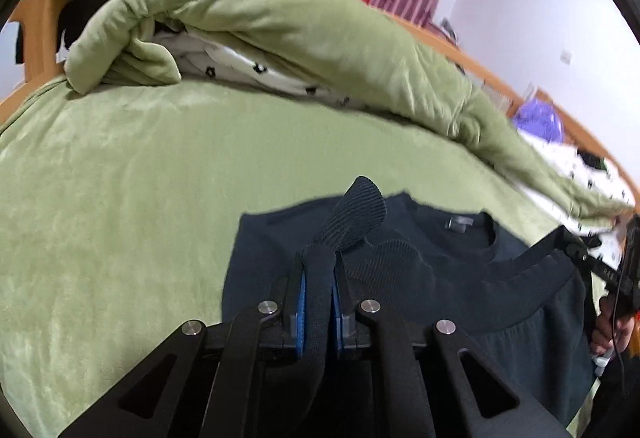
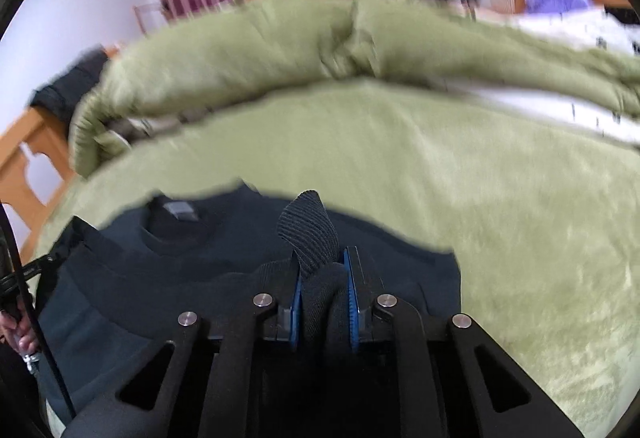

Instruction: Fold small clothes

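A dark navy sweatshirt [image 1: 532, 342] lies on the green bed cover, neckline and grey label [image 1: 460, 224] toward the far side. My left gripper [image 1: 318, 258] is shut on its ribbed hem [image 1: 356, 218], which sticks up past the blue pads. The lifted hem band stretches right to my right gripper [image 1: 624, 278] at the frame edge. In the right wrist view my right gripper [image 2: 324, 270] is shut on the ribbed hem [image 2: 308, 234], held over the sweatshirt [image 2: 180, 278], whose label [image 2: 182, 212] shows at left. The left gripper's handle [image 2: 16, 286] shows at the left edge.
The green bed cover [image 1: 120, 198] spreads left and ahead. A rolled green duvet [image 1: 280, 30] with white patterned lining lies along the far side. A wooden bed frame [image 1: 36, 30] with dark clothes is at the far left. A purple bag [image 1: 540, 120] and curtains stand behind.
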